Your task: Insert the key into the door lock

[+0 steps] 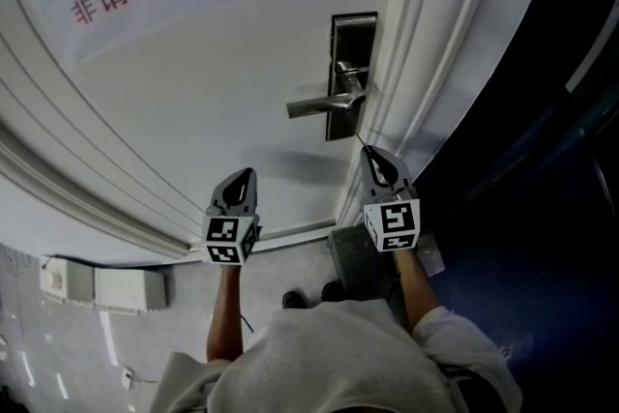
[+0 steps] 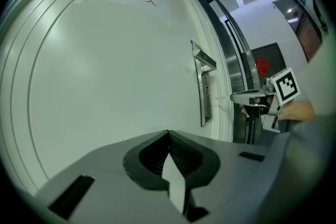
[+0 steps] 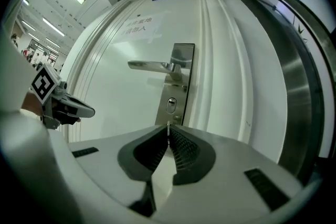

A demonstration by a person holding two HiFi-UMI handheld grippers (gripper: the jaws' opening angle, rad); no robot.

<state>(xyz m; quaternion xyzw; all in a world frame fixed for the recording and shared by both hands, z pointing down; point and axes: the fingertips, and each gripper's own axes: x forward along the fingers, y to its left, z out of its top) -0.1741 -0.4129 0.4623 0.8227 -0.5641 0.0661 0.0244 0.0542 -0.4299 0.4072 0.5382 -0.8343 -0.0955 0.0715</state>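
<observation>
mostly hiding the key inside the right gripper, pinching it with jaws pressed together, showing just a thin edge-on sliver at 12 o'clock of the tips. pointing roughly at the keyhole in the lock plate, at 6 o'clock under the handle, not touching yet. judging it light, stiff, thin metal, likely slippery and prone to twisting; gripping the flat bow, leaving the blade free. holding the left gripper closed tight on nothing, at 9 o'clock of the right.

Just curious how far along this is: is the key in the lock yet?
Out. The right gripper pinches the key, its tip short of the empty keyhole.
</observation>
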